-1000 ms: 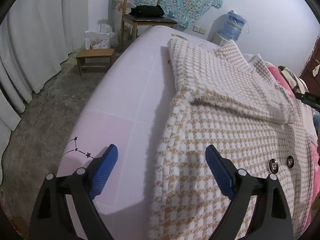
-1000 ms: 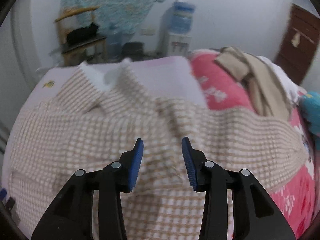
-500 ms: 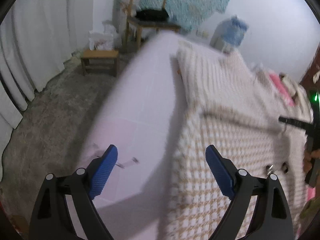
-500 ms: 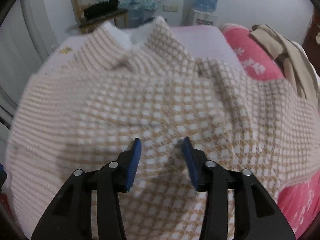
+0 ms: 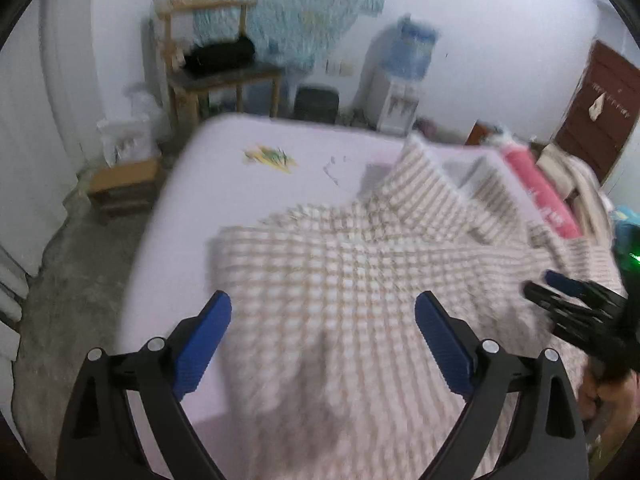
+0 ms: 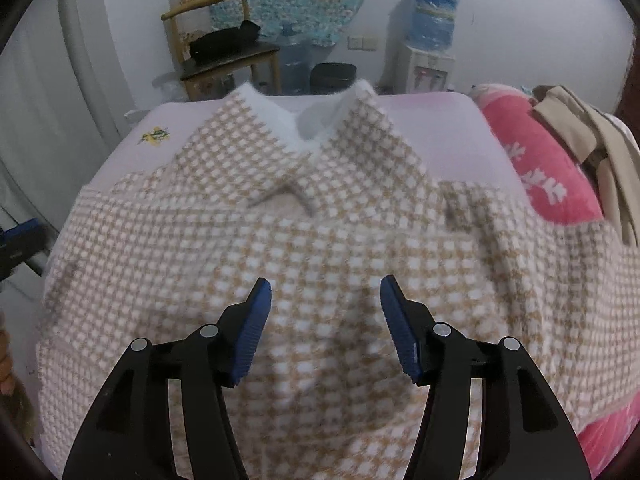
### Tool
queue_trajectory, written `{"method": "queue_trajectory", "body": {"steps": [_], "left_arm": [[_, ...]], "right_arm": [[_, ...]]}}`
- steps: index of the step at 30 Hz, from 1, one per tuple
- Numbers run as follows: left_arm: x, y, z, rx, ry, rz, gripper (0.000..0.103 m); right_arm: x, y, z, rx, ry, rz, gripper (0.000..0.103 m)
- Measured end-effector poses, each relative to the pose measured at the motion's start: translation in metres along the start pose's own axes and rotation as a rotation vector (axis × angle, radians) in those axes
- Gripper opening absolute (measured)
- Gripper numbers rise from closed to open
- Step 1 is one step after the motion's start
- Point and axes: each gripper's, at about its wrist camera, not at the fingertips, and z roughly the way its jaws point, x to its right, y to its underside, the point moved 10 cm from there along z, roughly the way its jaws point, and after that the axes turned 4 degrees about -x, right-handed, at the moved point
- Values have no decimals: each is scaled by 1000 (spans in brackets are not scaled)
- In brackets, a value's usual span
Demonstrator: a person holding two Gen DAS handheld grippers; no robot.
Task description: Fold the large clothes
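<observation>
We have the checked coat (image 6: 320, 240) lying spread on the bed (image 6: 440, 136), its white-lined collar (image 6: 304, 120) at the far end and its body running toward us, so its long axis goes from collar to hem along the line both of our tools point. Taking the collar as landmark, the right gripper (image 6: 326, 320) hangs over the coat's middle, nearer us than the collar and almost in line with it; its fingers (image 6: 254, 328) are opening, with cloth below them but nothing pinched. The left gripper (image 5: 322, 340) sits nearer us too but off to the collar's left, over the coat's left edge where bare sheet shows; its fingers (image 5: 200, 340) stand wide apart and empty. In the left view the right gripper (image 5: 576, 308) shows at the frame's right side, over the coat's other flank. To the collar's right lie a pink quilt (image 6: 536, 168) and a beige garment (image 6: 592, 148); beyond it stand a chair (image 6: 224, 52) and water dispenser (image 6: 428, 40). We judge the left hand better placed for the left edge, and the right hand for the centre or right side.
</observation>
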Motion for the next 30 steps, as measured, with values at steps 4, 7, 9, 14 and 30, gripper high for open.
{"method": "queue_trajectory", "body": {"steps": [4,7,9,14,30], "left_arm": [[-21,2,49,-98,-39,-88,91],[-26,0,48,-66,-37,-82,91],[-29,0,44,-65,-49,-87,91],[-13,5,3,0,-33,-65,91],[48,66,28,-62,-92,112,97]], "right_arm": [[32,4,22,-45,49,33,55],[40,6,25,-44,14,49,55],[41,4,19,-43,23,56,55],[9,6,-14,13,-94,20,59],[114,55,-88,45,-26,215,64]]}}
